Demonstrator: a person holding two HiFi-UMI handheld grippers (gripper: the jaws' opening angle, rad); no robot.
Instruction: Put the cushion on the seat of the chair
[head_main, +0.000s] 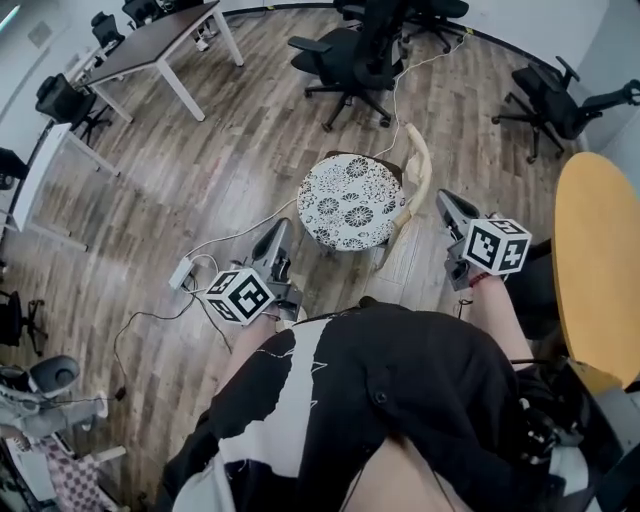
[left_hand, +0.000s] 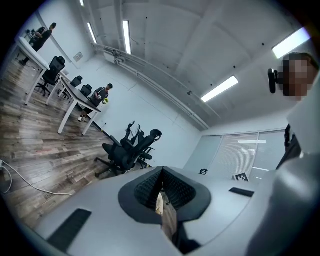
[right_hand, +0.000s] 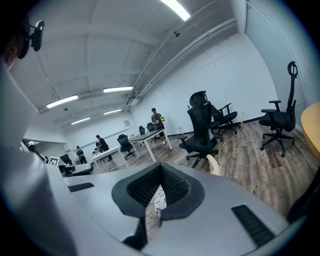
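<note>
A round cushion (head_main: 352, 202) with a black-and-white flower print lies flat on the seat of a small chair whose cream backrest (head_main: 418, 180) curves along its right side. My left gripper (head_main: 275, 232) is below and left of the chair, off the cushion, with its jaws shut and empty. My right gripper (head_main: 448, 200) is to the right of the backrest, also shut with nothing in it. In the right gripper view a sliver of the cushion (right_hand: 159, 200) shows under the closed jaws, and the backrest tip (right_hand: 214, 164) pokes up beyond them.
Black office chairs (head_main: 350, 55) (head_main: 555, 100) stand behind the chair. A long table (head_main: 160, 45) is at the far left and a round yellow table (head_main: 598, 260) at the right. A power strip (head_main: 181, 272) with cables lies on the wood floor.
</note>
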